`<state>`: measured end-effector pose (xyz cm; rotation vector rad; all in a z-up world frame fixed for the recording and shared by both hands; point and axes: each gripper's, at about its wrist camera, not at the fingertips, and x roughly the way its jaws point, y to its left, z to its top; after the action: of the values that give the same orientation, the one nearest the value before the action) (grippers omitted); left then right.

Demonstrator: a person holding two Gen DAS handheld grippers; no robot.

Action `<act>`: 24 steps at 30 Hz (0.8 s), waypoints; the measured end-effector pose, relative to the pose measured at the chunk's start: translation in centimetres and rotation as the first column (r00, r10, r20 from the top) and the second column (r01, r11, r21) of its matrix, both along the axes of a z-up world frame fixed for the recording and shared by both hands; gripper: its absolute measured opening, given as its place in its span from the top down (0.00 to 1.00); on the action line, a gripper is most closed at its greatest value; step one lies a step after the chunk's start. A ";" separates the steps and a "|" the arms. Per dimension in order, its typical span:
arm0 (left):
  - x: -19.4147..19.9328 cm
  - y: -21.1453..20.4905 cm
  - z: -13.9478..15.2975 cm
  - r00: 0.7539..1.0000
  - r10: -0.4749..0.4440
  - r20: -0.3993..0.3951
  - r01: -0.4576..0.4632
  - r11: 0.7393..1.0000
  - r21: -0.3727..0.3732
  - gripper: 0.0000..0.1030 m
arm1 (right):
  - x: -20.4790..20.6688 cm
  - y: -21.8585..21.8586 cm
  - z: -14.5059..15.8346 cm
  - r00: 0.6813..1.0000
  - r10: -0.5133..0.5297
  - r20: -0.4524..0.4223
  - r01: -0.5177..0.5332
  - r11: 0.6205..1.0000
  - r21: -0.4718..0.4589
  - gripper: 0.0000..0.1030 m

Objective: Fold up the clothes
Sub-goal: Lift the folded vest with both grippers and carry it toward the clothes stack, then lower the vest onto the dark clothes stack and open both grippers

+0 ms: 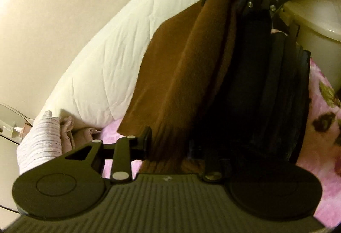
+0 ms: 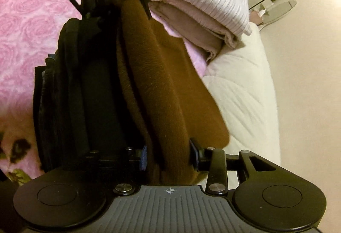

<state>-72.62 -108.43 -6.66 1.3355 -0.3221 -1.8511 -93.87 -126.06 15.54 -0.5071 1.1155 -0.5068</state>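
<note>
Our left gripper point(image 1: 170, 145) and right gripper point(image 2: 170, 156) each clamp one end of the folded brown garment point(image 2: 157, 75), its long axis stretched between them above the bed point(image 2: 27, 26), beside dark folded clothes point(image 2: 70, 83).

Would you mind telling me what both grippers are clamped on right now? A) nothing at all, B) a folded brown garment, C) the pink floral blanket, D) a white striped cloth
B: the left gripper and the right gripper each have their fingers closed on an end of the folded brown garment, which lies beside a stack of dark clothes.
</note>
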 end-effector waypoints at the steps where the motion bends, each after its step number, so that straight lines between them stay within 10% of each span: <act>1: 0.2 0.2 -0.1 1.000 -0.005 0.007 0.005 1.000 -0.005 0.72 | 0.2 0.3 -0.4 1.000 -0.005 0.001 0.005 1.000 0.000 0.63; 8: -2.9 -2.6 -2.9 0.997 -0.026 0.074 0.024 0.999 0.032 0.76 | 1.9 1.8 -3.9 0.997 -0.070 0.009 0.069 0.993 0.092 0.65; 16: -0.8 -1.7 -0.3 0.990 0.132 -0.047 -0.129 0.990 0.062 0.66 | 2.4 2.9 -3.8 0.983 -0.179 0.045 0.171 0.975 0.140 0.58; 24: 0.6 3.5 0.4 0.877 0.423 -0.228 -0.380 0.901 0.211 0.53 | 1.3 5.2 -3.0 0.923 -0.356 0.144 0.307 0.910 0.278 0.40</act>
<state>-72.02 -104.90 -6.28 1.1291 0.2417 -1.6930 -92.57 -120.84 12.56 -0.0398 1.0650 -0.6859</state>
